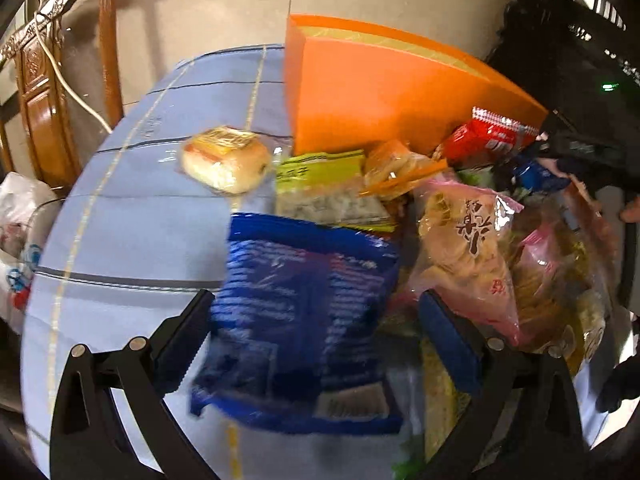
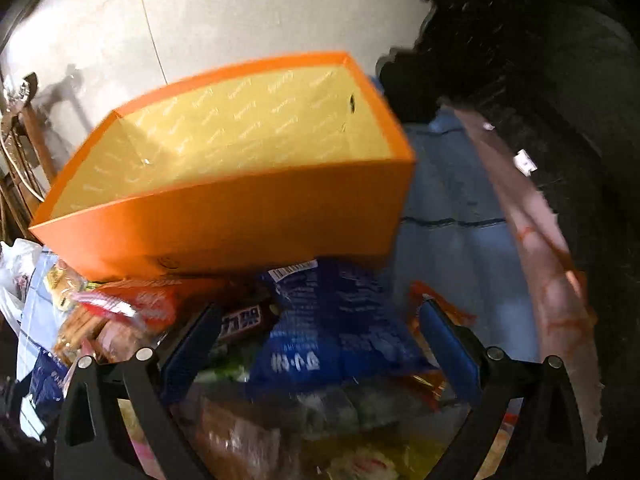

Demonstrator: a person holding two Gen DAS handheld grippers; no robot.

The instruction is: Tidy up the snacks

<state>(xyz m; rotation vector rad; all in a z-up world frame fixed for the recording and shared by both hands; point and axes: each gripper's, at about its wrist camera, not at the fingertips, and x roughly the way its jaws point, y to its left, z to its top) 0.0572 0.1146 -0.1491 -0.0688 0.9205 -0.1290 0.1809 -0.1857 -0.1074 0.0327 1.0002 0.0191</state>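
Between the spread fingers of the left gripper [image 1: 316, 332] lies a crinkly blue packet [image 1: 300, 320] covered in rows of fine white print too blurred to read; neither pad clearly presses it. Just beyond the right-hand finger sits a clear pink-edged bag of pale round crackers [image 1: 468, 256] with dark brush-style Chinese characters on it, and past the packet a green-topped pouch [image 1: 324, 188]. Farther ahead to the left, alone on the blue striped tablecloth [image 1: 132, 216], rests a soft bun in clear wrap [image 1: 226, 158]. The right gripper [image 2: 320, 344] also has its jaws wide apart, over another glossy blue bag [image 2: 340, 328] with white characters and a barcode at its far end; by the left-hand finger is a dark brown bar wrapper [image 2: 240, 320] whose white lettering cannot be read, and left of that a red packet [image 2: 136, 300]. Beyond both heaps stands the open orange cardboard box [image 2: 240, 216], its yellow lining faintly printed with script, tilted with its near edge on the snacks
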